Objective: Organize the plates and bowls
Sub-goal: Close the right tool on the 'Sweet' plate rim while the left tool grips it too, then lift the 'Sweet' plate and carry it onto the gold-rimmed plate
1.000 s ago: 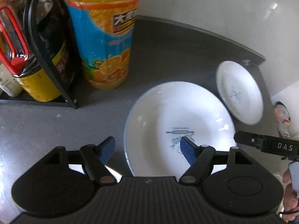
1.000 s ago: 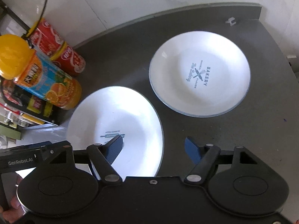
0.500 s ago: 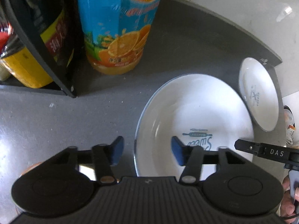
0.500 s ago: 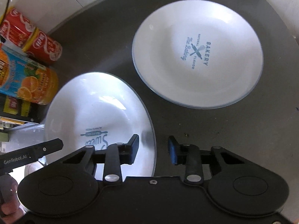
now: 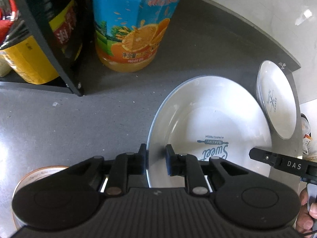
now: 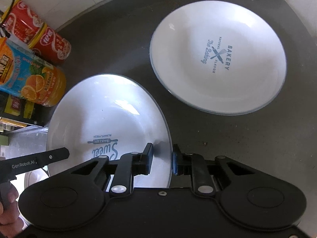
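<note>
On the dark counter [image 6: 247, 138] I have both grippers pinching the near plate [image 6: 107, 111]: left gripper [image 5: 155, 161] on its left rim, right gripper [image 6: 162, 161] on its right; the second plate [image 6: 218, 57] lies ahead, rightward (my likely stacking target).

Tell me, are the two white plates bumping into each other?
Apart. The right wrist view shows dark countertop between the Sweet plate and the Bakery plate.

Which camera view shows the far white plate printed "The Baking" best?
The right wrist view: the white "The Baking" plate appears whole, its print readable. The left wrist view shows it squeezed at the edge, print illegible.
</note>
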The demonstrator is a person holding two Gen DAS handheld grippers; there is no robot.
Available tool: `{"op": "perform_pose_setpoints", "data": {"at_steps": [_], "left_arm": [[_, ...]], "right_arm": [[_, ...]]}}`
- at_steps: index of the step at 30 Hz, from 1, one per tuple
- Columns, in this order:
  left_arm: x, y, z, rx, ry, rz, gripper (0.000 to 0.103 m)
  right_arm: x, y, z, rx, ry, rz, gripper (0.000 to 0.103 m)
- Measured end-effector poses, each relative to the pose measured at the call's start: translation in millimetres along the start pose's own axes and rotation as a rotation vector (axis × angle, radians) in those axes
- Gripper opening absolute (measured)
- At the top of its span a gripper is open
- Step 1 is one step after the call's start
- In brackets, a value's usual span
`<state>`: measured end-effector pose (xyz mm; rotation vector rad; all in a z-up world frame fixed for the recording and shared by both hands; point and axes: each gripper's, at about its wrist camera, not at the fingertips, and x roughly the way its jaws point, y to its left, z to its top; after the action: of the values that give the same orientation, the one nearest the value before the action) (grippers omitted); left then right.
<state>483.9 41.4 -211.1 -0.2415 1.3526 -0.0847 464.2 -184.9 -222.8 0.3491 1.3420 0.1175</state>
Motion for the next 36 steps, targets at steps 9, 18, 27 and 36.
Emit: {"op": "perform_pose_setpoints", "data": {"at_steps": [9,18,27,36], "left_arm": [[-25.7,13.0,-9.4,-0.023,-0.052,-0.025,0.015],[-54.1,25.8,-19.1,-0.053,-0.085,-0.045,0.014],[-88.0,37.0,-33.6,-0.069,-0.120,-0.046,0.014],[-110.8,57.5,-59.4,-0.105,-0.143,-0.043,0.015]], "right_arm": [[-13.4,-2.5,-5.0,-0.052,-0.067,0.085,0.017],[-36.3,1.2,-12.3,-0.089,-0.114,0.127,0.015],[-62.7,17.0,-25.6,-0.137,-0.149,0.161,0.014],[-78.5,32.5,-46.9,-0.208,-0.160,0.211,0.012]]}}
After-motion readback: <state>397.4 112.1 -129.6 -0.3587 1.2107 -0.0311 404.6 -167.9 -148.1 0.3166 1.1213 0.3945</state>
